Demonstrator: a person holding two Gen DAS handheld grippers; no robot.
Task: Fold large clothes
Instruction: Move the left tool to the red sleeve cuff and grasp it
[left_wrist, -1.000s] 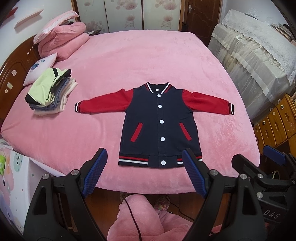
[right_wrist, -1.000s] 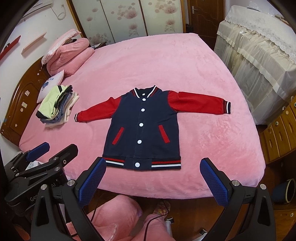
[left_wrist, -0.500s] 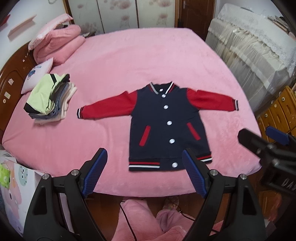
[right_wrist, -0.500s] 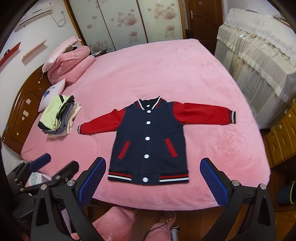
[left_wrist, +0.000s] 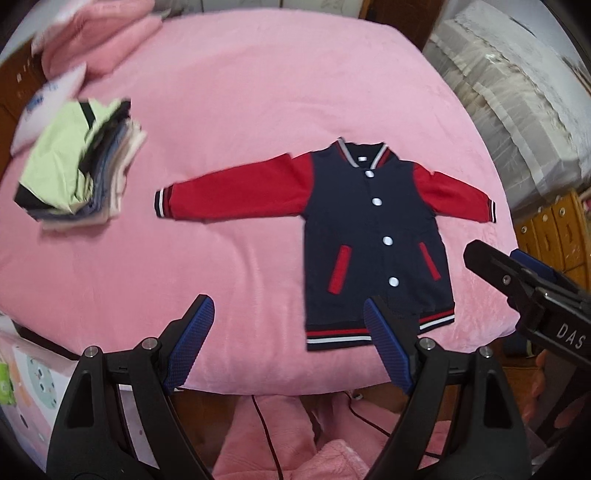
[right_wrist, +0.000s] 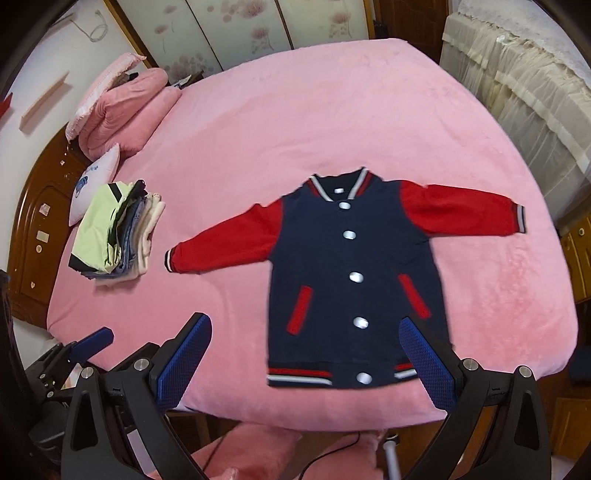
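Now both hands have swung in over the bed (right_wrist: 332, 110); left gripper (left_wrist: 288, 343) and right gripper (right_wrist: 306, 358) gape empty above the flat jacket (right_wrist: 354, 280); folding not begun.

Your left gripper (left_wrist: 288, 336) and right gripper (right_wrist: 304, 360) both point steeply down, jaws wide, apparently holding nothing.

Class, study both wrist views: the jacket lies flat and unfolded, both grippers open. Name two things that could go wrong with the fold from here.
1. The jacket has its hem close to the bed's near edge; a pull toward the person could drag it off.
2. The left gripper and right gripper hang close together over the hem, so they might collide or bunch the fabric.
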